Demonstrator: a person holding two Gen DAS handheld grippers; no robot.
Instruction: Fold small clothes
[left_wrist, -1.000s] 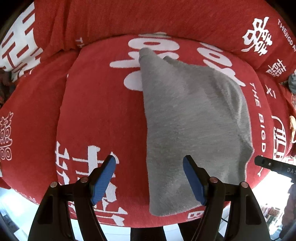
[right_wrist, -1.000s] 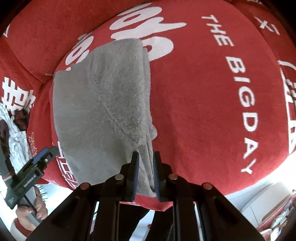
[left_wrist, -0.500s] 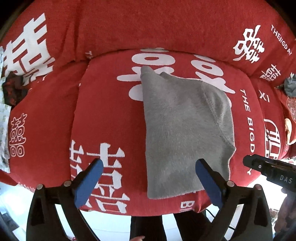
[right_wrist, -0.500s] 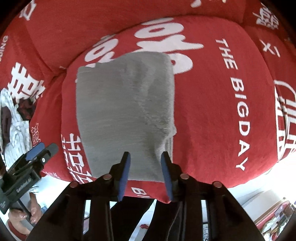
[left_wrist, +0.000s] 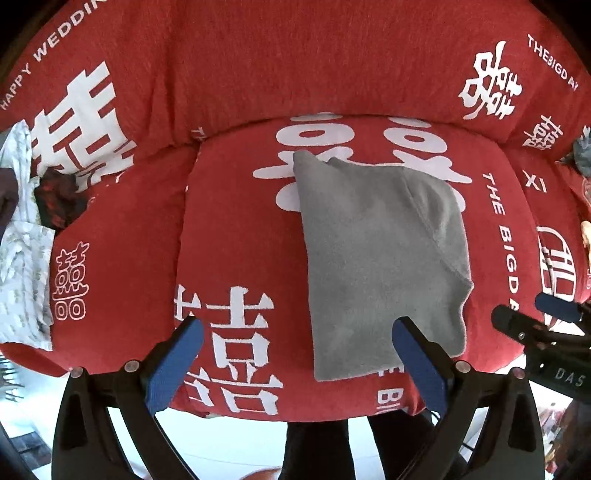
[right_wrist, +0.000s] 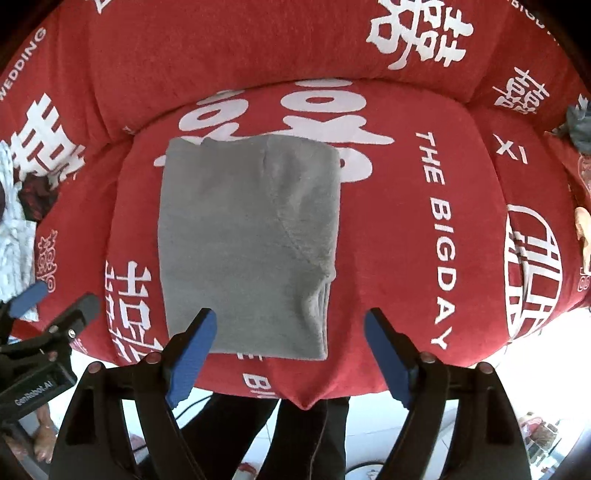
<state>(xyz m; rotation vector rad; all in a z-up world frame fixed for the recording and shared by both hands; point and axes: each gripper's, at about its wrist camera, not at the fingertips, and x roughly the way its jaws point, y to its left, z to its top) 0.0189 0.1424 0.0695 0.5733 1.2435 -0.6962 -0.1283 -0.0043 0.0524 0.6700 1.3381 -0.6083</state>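
Note:
A grey folded garment (left_wrist: 376, 258) (right_wrist: 247, 240) lies flat on the red seat cushion (left_wrist: 240, 240) (right_wrist: 406, 258) with white lettering. My left gripper (left_wrist: 297, 325) hovers above the cloth's near left edge, jaws wide open and empty. My right gripper (right_wrist: 290, 314) hangs above the garment's near right corner. Its jaws are opening, and nothing is between the blue pads (right_wrist: 192, 350). Each gripper shows at the edge of the other's view: the right gripper (left_wrist: 535, 317) and the left gripper (right_wrist: 55, 310).
The red sofa backrest (left_wrist: 295, 55) rises behind the cushion. A white patterned cloth (left_wrist: 22, 258) and a dark garment (left_wrist: 55, 199) lie on the left. A grey item (right_wrist: 580, 125) sits at the far right. A person's dark trouser legs (right_wrist: 295, 424) stand at the cushion's front edge.
My right gripper let go of the garment's near right edge and its jaws spread. The left jaws widened too. Both grippers rose away from the cushion; the cloth stayed flat.

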